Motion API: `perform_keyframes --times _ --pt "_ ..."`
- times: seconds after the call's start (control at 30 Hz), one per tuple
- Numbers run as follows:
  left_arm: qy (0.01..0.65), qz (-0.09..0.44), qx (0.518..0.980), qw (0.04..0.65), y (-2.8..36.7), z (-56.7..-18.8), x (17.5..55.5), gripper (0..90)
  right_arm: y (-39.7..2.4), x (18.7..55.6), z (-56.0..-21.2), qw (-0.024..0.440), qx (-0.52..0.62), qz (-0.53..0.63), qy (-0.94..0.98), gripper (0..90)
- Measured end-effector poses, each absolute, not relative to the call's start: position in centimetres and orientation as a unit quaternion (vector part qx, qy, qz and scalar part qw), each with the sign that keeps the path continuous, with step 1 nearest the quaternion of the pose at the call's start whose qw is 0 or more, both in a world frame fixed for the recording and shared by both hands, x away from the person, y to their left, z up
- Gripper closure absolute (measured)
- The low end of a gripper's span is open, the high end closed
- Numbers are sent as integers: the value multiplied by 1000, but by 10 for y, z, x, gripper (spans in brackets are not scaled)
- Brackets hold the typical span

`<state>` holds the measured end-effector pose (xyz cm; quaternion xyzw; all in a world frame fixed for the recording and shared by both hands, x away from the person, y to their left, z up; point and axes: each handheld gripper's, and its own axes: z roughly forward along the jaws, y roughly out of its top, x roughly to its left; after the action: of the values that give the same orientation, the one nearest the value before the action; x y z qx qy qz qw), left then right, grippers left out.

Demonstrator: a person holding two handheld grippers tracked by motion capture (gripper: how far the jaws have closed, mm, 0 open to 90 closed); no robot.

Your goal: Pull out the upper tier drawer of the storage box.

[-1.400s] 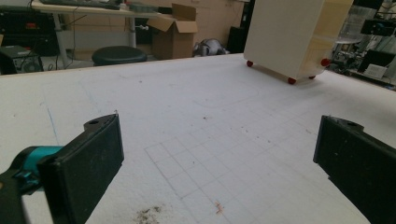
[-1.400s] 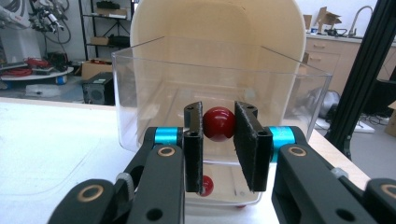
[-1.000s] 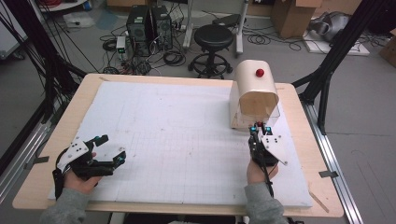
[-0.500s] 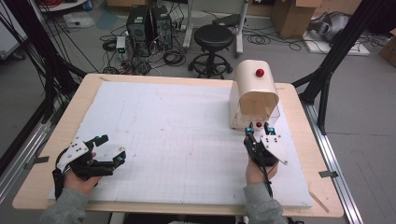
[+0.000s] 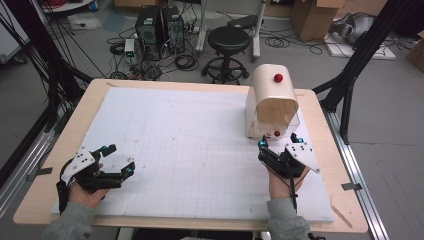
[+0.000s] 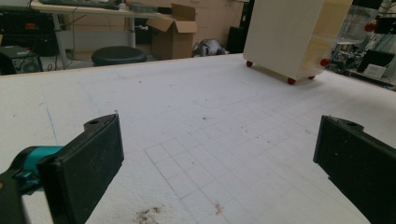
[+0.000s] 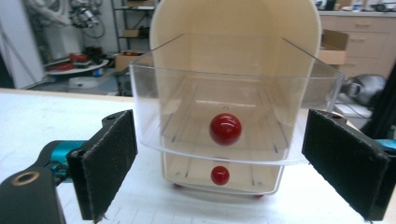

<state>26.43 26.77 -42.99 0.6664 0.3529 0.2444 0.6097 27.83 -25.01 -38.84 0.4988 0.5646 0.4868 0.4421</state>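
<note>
The right tongs (image 7: 219, 163) have just been opening and now stand wide apart, nothing between them, right in front of the red knob (image 7: 225, 129) on the pulled-out clear drawer (image 7: 233, 116) of the little cream cabinet (image 5: 272, 102) at the counter's (image 5: 60, 150) far right. Risk looks like nudging that drawer crooked while backing off, or shoving the light cabinet toward the nearby right edge. Left tongs (image 5: 117, 160) rest apart near-left; loads of bare room between.
</note>
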Motion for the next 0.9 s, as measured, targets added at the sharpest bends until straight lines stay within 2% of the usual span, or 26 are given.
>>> perform_keyframes --times 0.2,0.47,0.9 --pt "353 246 663 612 268 -428 262 21 -266 271 -384 405 462 508 604 94" --pt "340 244 671 612 260 -425 258 21 -313 259 -387 323 408 544 658 95" --pt "324 239 678 616 254 -422 249 21 -371 239 -400 317 424 562 636 94"
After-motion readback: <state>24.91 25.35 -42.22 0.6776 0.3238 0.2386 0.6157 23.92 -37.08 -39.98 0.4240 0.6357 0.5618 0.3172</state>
